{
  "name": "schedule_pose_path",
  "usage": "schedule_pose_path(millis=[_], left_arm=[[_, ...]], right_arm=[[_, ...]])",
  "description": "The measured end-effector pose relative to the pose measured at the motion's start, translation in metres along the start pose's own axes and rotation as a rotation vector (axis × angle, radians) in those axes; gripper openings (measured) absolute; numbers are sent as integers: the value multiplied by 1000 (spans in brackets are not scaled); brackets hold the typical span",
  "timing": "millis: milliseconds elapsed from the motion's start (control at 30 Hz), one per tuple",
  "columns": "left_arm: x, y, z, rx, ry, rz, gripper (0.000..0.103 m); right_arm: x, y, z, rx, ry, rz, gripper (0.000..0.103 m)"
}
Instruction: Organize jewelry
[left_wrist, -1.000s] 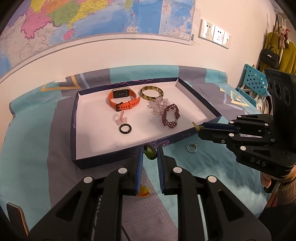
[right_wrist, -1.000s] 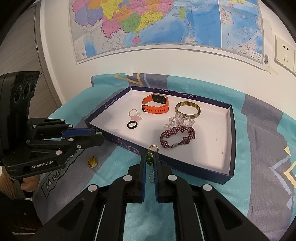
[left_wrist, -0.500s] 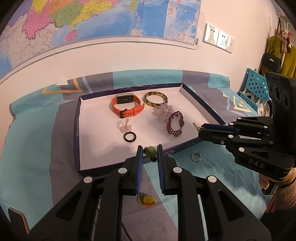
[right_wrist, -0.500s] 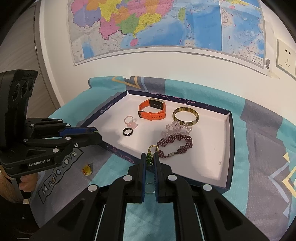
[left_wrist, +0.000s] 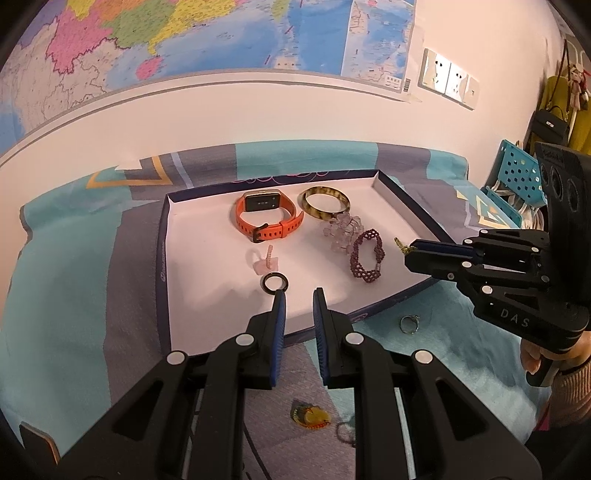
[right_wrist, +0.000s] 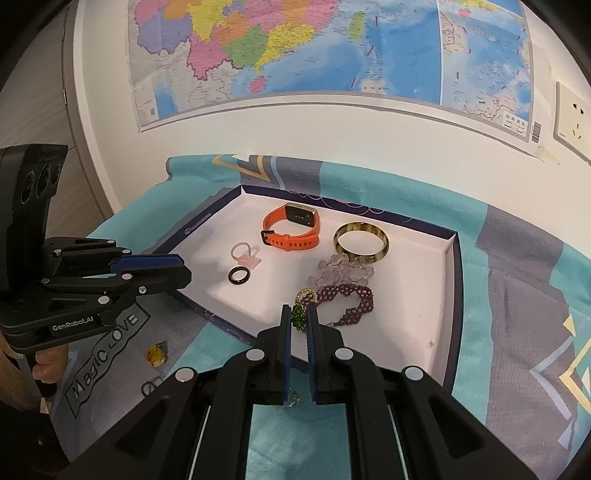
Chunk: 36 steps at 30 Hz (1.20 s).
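Jewelry lies in a shallow tray (right_wrist: 452, 258) with a white floor and dark blue walls, set on a teal and grey cloth (right_wrist: 517, 295) over the desk. At the far side sit an orange watch (right_wrist: 291, 229) and, to its right, a mottled bangle (right_wrist: 361, 242). Nearer are a clear bead bracelet (right_wrist: 340, 271) and a purple beaded bracelet (right_wrist: 351, 299), touching each other. Left of them lie a pink ring (right_wrist: 245, 254) and a black ring (right_wrist: 239, 276), just apart.

The right gripper (right_wrist: 298, 319) is clamped on a green beaded piece (right_wrist: 298, 315) with a gold bead loop, held over the near right part of the tray, beside the purple bracelet. The left gripper (left_wrist: 298, 308) has its jaws a narrow gap apart with nothing between them, its tips over the near edge of the tray just short of the black ring.

Outside the tray, on the cloth, lie a silver ring (left_wrist: 409, 324), a yellow pendant (left_wrist: 309, 416) and a small dark ring (right_wrist: 151, 386).
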<state>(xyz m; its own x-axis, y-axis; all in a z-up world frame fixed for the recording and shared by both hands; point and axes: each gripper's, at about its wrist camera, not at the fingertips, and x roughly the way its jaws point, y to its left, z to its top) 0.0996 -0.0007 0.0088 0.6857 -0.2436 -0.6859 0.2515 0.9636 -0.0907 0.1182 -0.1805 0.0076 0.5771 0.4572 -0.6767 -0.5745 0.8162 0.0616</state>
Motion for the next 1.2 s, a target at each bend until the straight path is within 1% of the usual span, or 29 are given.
schedule_pose_path(millis=[167,233,300,367,467,533,567,733,800,900,1133,1167,1200], left_arm=[[-3,-4,-4,19,7,-22,16],[-8,-12,-12,59,11,-58,16],[-11,-19,-23,100,22,-79,16],[-14,-24,-35,134,38,-97,18],[-17,-28,-51,157,67,-136,22],[-20,-29,-60,168,81,-150,28],[-22,-30,-65,177,84,-153,28],[-28,-32,-78,192,92,-155,40],[-25,-32,-83,199,106,-146,41],[-17,-33,-86,204,130,-127,41],[-7,-40,-80,218,136,-89,40],[-6,-41,-79,217,136,-84,37],[-5,-41,-78,214,136,-79,31]], right_arm=[[-1,0,0,1,-3,3,6],[-2,1,-2,0,-3,7,6],[-4,1,-4,0,-2,8,6],[-5,1,-7,1,-2,12,6],[-8,2,-10,1,-1,16,6],[-10,2,-13,4,-2,18,6],[-11,3,-14,5,-3,18,6],[-15,3,-19,8,-2,22,6],[-16,4,-20,10,-1,22,6],[-17,4,-22,14,1,23,6],[-16,2,-27,25,8,26,6],[-16,2,-27,26,9,27,6],[-16,2,-28,26,10,29,6]])
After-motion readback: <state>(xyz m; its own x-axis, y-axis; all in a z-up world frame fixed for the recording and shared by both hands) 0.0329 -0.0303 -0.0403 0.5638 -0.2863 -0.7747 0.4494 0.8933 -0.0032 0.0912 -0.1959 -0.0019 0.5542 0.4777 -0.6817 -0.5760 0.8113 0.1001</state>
